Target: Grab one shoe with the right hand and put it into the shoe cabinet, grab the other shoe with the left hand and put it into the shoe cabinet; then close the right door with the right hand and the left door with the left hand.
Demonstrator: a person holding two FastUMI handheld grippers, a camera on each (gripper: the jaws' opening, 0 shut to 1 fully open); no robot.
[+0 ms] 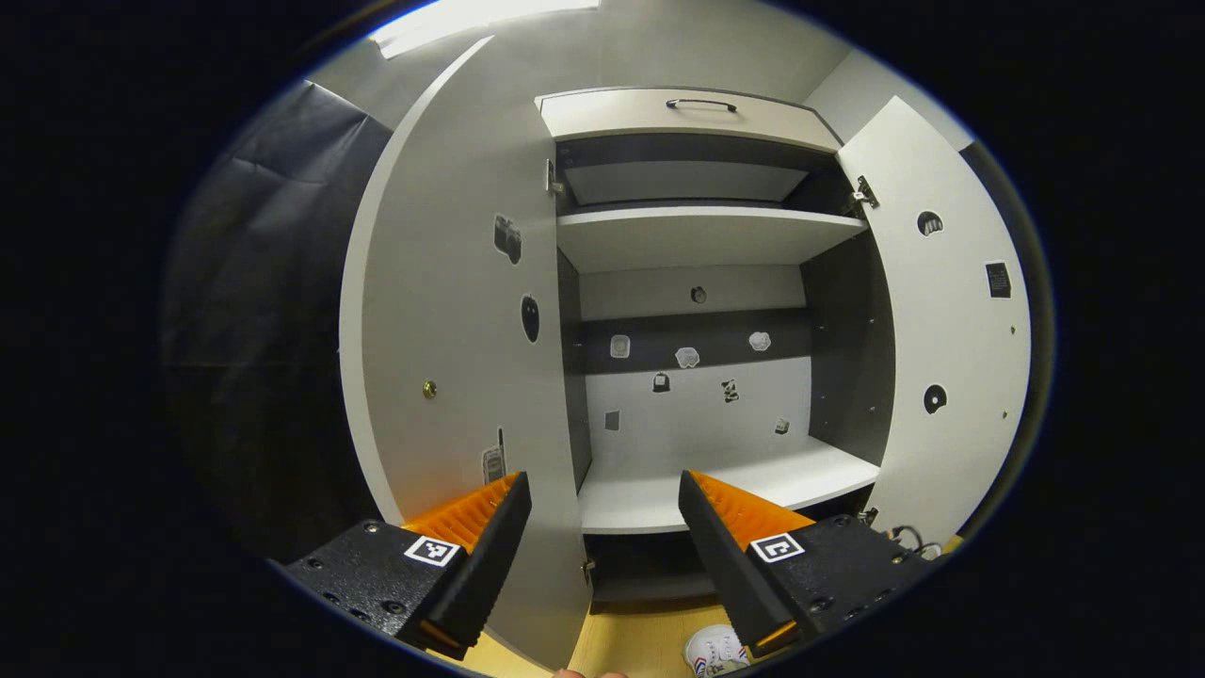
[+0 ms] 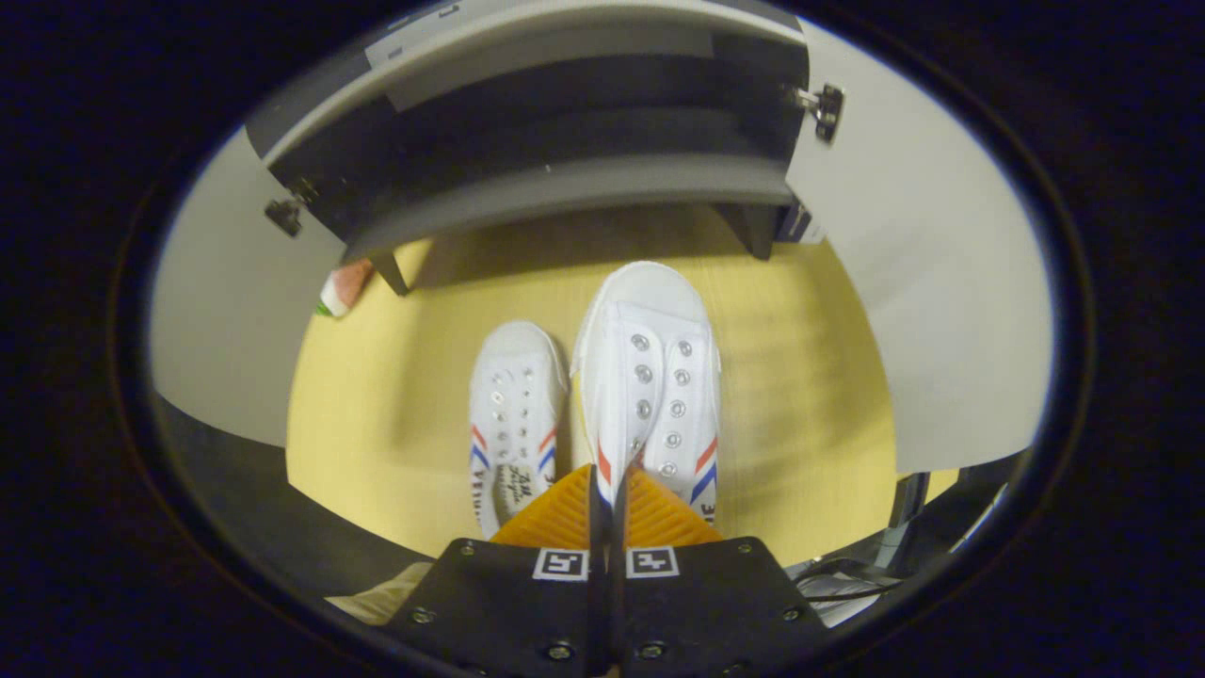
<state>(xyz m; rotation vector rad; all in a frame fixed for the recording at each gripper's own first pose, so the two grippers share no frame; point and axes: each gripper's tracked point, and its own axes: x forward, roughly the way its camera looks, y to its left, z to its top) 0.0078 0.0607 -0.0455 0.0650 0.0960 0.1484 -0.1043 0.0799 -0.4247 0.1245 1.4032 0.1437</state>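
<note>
Right tongs [image 2: 607,504]: seen at the bottom centre of the right gripper view, drawn together and clamped on the side wall of the larger-looking shoe.
Held shoe [image 2: 650,377]: a white canvas shoe with red and blue stripes, toe pointed toward the upper part of the frame; it is gripped at its left edge near the opening.
Second shoe [image 2: 513,414]: set just left of the held shoe, parallel to it, on the yellow wooden floor [image 2: 377,424]; its toe is also glimpsed at the bottom edge of the left gripper view.
Left tongs [image 1: 604,527]: noted at the bottom of the left gripper view, held wide apart with nothing between them.
Shoe cabinet [image 1: 697,480]: stood open beyond the left tongs, centre of frame; the lower shelf is bare and stickers are observed on the back panel.
Left door [image 1: 452,311]: swung open, left of centre.
Right door [image 1: 951,320]: swung open, right of frame.
Drawer [image 1: 687,113]: recorded above the shelves, upper centre, with a dark handle.
</note>
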